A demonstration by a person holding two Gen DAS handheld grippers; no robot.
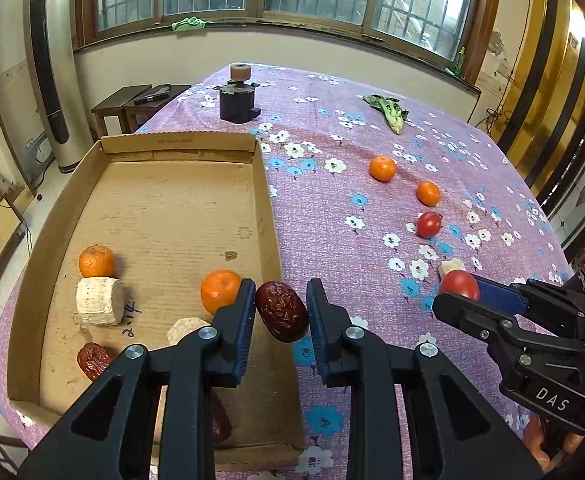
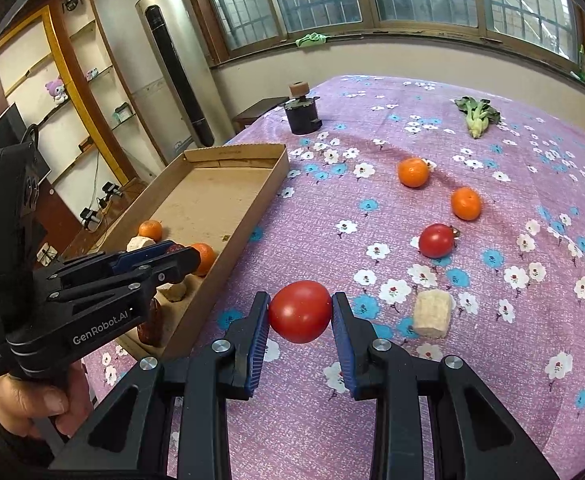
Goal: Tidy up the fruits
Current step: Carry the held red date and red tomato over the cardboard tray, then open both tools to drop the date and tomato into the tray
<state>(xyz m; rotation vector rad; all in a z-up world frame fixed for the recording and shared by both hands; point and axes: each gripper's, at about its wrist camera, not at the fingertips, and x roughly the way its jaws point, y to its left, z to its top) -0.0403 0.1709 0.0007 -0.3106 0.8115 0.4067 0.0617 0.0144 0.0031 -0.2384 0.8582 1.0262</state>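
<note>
In the left wrist view, the left gripper [image 1: 281, 308] is clamped on a wrinkled red date [image 1: 281, 311], which hangs above the right wall of the cardboard tray [image 1: 270, 216]. Inside the tray lie two oranges [image 1: 97, 260] [image 1: 220, 291], a pale cut chunk [image 1: 99, 301] touching the farther orange, a second pale piece [image 1: 184, 329] and another date [image 1: 91, 360], both partly hidden by the gripper. To the right, over the floral tablecloth [image 1: 332, 128], the right gripper [image 1: 458, 286] pinches a large tomato [image 1: 459, 284]. Loose on the cloth are two oranges [image 1: 382, 168] [image 1: 428, 193] and a small tomato [image 1: 428, 224]; a leafy green [image 1: 390, 113] and a dark cylindrical device [image 1: 236, 100] sit farther back.

In the right wrist view, the right gripper [image 2: 300, 312] is closed on the large tomato [image 2: 299, 311], held above the cloth just right of the tray [image 2: 228, 216]. A pale chunk [image 2: 432, 314] lies near its right finger; the small tomato [image 2: 436, 241] and two oranges [image 2: 413, 172] [image 2: 466, 203] lie beyond. At left, a hand [image 2: 28, 404] holds the left gripper [image 2: 176, 254] over the tray; its jaws stand close together, their load barely showing.
</note>
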